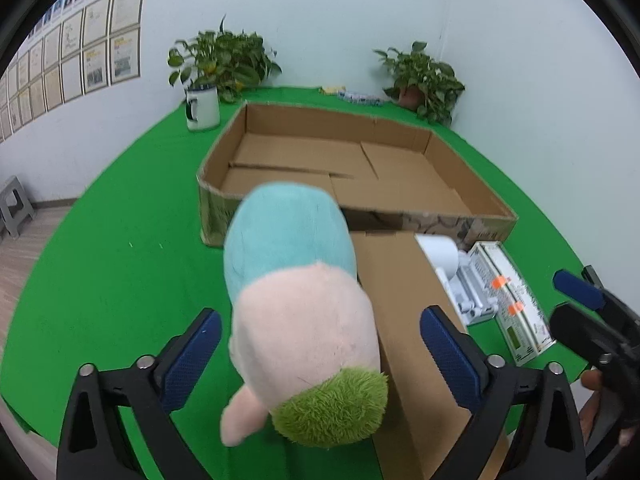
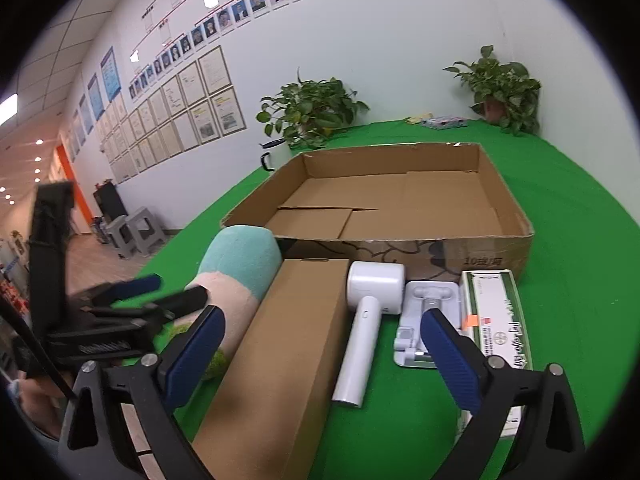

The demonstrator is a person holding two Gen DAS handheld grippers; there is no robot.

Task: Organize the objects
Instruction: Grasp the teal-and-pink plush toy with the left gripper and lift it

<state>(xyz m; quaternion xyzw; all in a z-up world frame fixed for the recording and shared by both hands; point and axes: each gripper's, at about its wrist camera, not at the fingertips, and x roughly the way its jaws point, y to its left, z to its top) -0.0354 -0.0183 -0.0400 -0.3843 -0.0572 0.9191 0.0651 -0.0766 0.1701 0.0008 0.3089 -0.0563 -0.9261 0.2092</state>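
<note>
Plush toy [image 1: 296, 312] lies between wide-open left jaws, untouched; best closed mid-body. Right jaws open, empty, over hair dryer [image 2: 366, 320].

Each gripper is a black plastic frame with triangular cut-outs and round silver screw heads at its joints. The left gripper [image 1: 320, 348] and the right gripper [image 2: 322, 350] both carry dark blue, finely textured pads [image 1: 450, 354] on their fingers.
</note>
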